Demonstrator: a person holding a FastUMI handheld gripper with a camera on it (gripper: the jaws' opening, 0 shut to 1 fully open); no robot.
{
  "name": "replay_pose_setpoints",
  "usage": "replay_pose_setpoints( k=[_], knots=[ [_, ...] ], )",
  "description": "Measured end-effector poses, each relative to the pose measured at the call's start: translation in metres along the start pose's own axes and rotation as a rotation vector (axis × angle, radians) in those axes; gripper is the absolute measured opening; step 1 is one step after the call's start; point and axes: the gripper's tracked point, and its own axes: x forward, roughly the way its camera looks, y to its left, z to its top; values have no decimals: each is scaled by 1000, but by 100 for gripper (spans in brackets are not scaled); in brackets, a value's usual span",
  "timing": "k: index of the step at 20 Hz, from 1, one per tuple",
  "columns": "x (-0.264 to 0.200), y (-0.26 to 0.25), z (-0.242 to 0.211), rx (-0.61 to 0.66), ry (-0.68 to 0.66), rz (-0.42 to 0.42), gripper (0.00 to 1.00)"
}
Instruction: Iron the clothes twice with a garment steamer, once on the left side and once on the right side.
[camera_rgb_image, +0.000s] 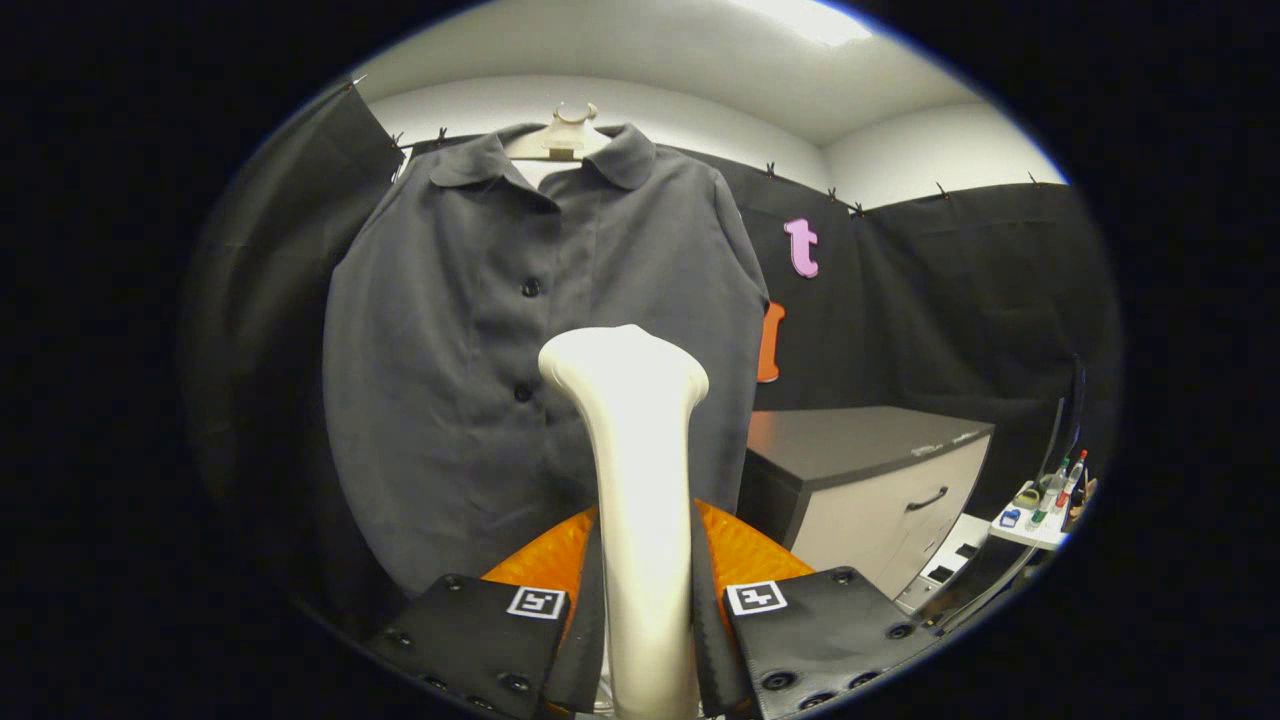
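Note:
A dark grey buttoned shirt (470, 350) hangs on a pale hanger (562, 135) against the booth's black wall, straight ahead of me. My gripper (645, 585) is shut on the white garment steamer (635, 450), both orange fingers (745, 555) pressing on its handle. The steamer stands upright between the fingers, and its wide head (622, 362) rises in front of the shirt's lower middle, near the button line. I cannot tell whether the head touches the fabric.
A low cabinet (880, 480) with a dark top and a pale drawer front stands right of the shirt. Farther right, a small white table (1040, 525) carries several bottles and small items. Black cloth walls close in on the left and behind.

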Motion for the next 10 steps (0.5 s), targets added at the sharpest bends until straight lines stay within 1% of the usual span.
replay_pose_setpoints(
  k=[3,7,10],
  knots=[
    [0,19,33,4,-64,34,45],
    [4,46,64,12,-136,71,45],
    [15,70,70,39,-137,139,45]
  ],
)
